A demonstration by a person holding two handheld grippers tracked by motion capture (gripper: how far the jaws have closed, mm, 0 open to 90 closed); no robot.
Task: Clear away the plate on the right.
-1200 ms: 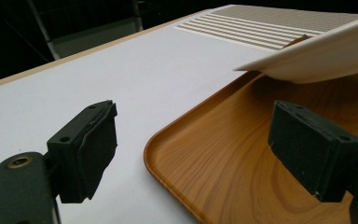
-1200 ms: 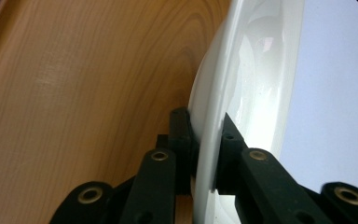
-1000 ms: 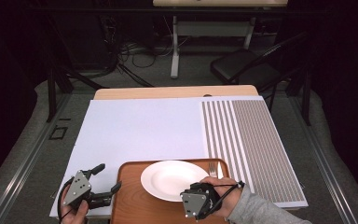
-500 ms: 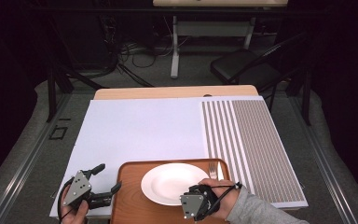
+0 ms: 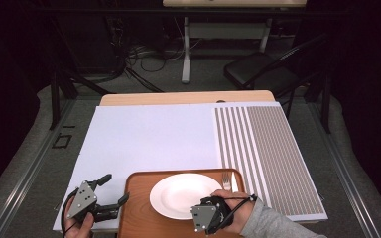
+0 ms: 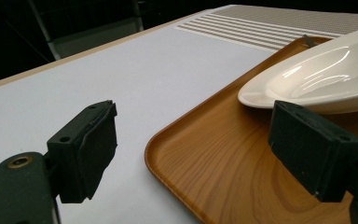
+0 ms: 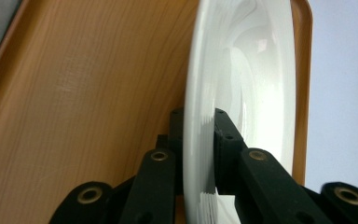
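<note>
A white plate lies on a wooden tray at the table's near edge. My right gripper is shut on the plate's near rim. In the right gripper view the jaws of my right gripper pinch the rim of the plate from both sides over the tray. My left gripper is open at the tray's left edge. In the left gripper view my left gripper has one jaw over the white mat and one over the tray, near the plate.
A fork and a knife lie on the tray to the right of the plate. A white mat covers the table, with a striped grey mat on its right. A black chair stands beyond the table.
My right gripper has edged slightly left and nearer along the plate's rim, still shut on it. The left gripper has stayed in place and open.
</note>
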